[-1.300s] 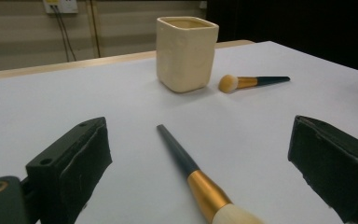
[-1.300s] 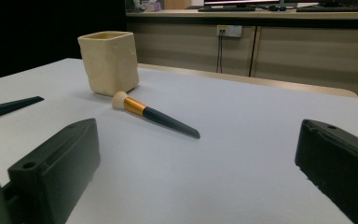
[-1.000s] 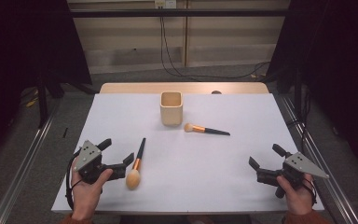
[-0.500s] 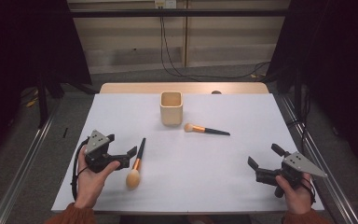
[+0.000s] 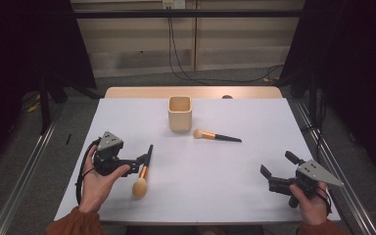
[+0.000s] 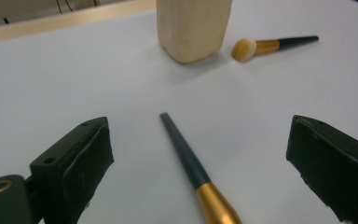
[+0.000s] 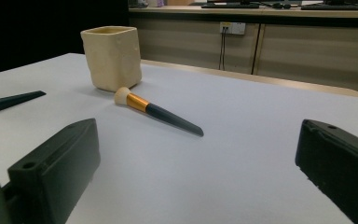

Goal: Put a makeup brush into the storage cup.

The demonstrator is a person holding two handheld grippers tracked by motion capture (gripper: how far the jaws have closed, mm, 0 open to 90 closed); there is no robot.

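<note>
Brushes [image 5: 144, 169] two, cup [image 5: 180, 113] one, grippers [image 5: 136, 162] two, both open

The high view looks forward and down over the bench [image 5: 254, 186]. Both gripper views skim low, sharing the cup [image 6: 193, 28] [image 7: 113, 56].

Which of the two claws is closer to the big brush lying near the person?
The left claw. Its open jaws sit on either side of the big brush, right at the handle. The right claw is open too, far across the table on the other side.
</note>
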